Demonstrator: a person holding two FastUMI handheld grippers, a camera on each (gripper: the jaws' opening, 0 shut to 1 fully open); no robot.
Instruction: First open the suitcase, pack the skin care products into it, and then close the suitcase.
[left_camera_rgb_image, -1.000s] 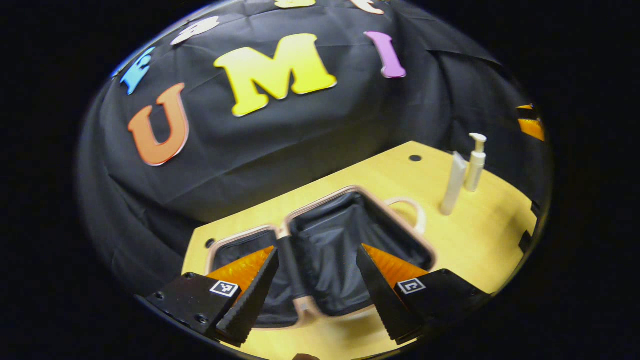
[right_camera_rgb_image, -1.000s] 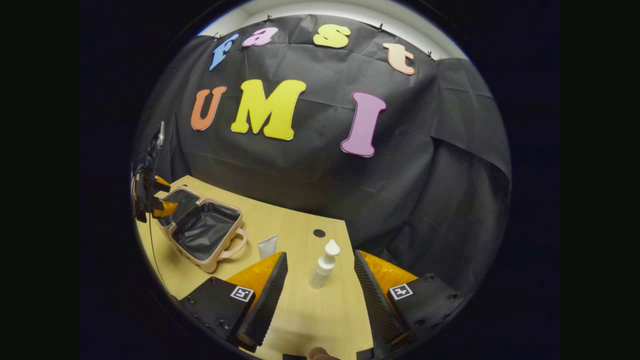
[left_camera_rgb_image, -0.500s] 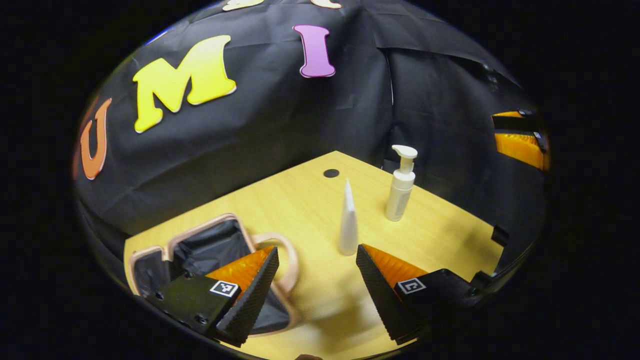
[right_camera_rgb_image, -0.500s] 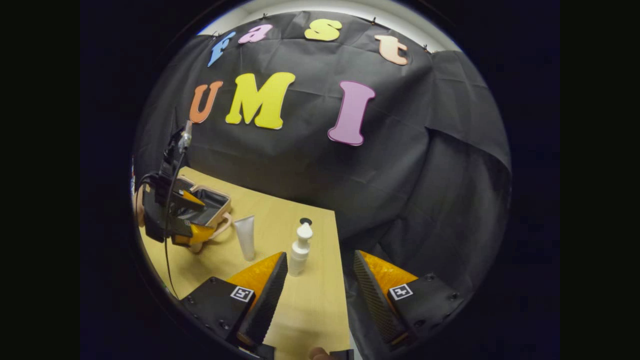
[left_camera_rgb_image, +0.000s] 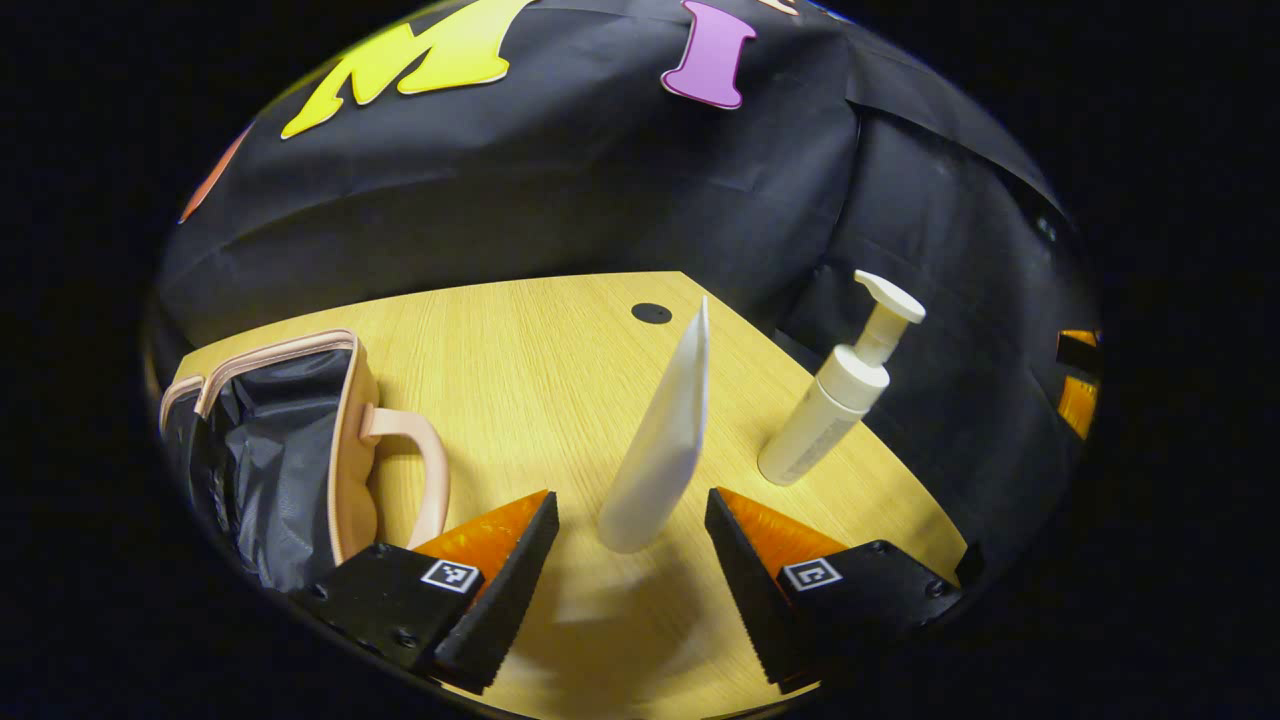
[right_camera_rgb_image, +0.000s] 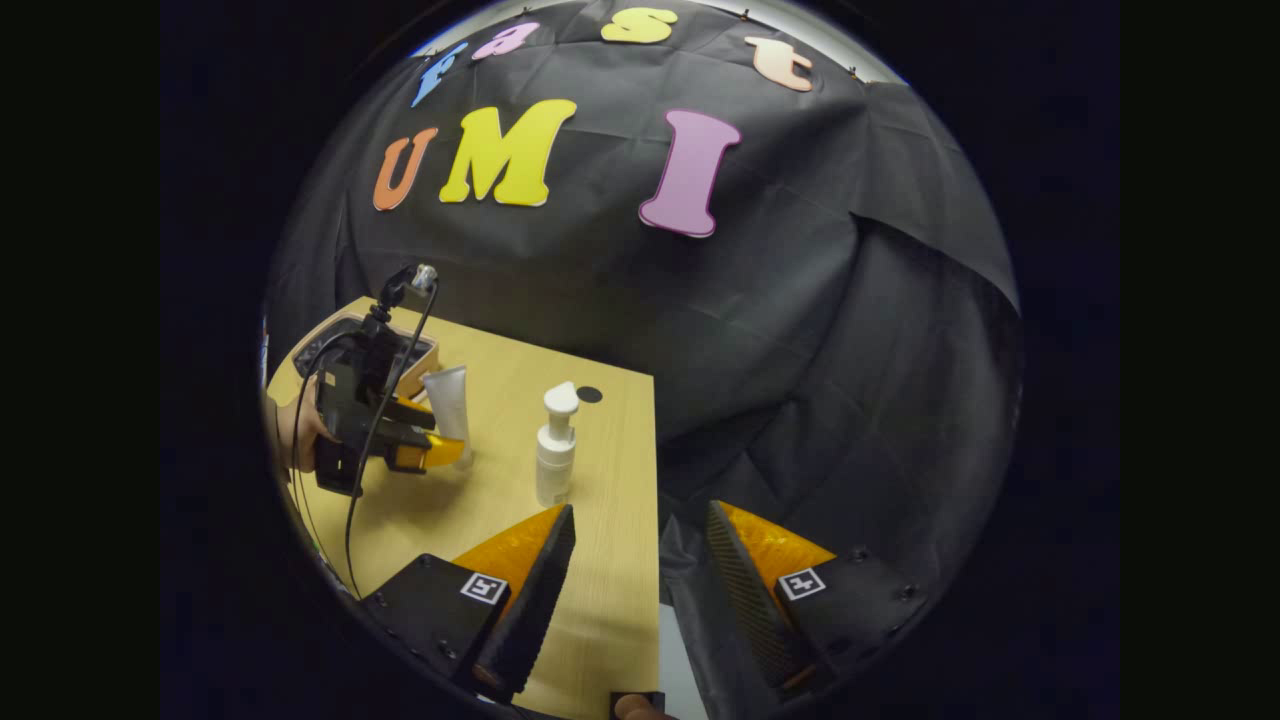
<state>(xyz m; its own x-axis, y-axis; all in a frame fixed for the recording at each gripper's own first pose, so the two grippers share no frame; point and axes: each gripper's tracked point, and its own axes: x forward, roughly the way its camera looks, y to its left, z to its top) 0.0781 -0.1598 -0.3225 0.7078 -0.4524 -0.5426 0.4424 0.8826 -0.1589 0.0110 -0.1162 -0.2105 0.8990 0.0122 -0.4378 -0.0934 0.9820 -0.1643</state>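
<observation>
1. Suitcase lies open at the counter's left end; opening is done and packing begins.
2. I have swung my left tool off the case toward the upright white tube, which now stands between its parted fingers, untouched.
3. Pump bottle stands just beside the tube.
4. My right tool has drifted toward the counter's edge, fingers apart, holding nothing.

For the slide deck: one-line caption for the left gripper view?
Open left claw brackets an upright white tube; pump bottle beside it, open pink suitcase on the wooden table.
</observation>
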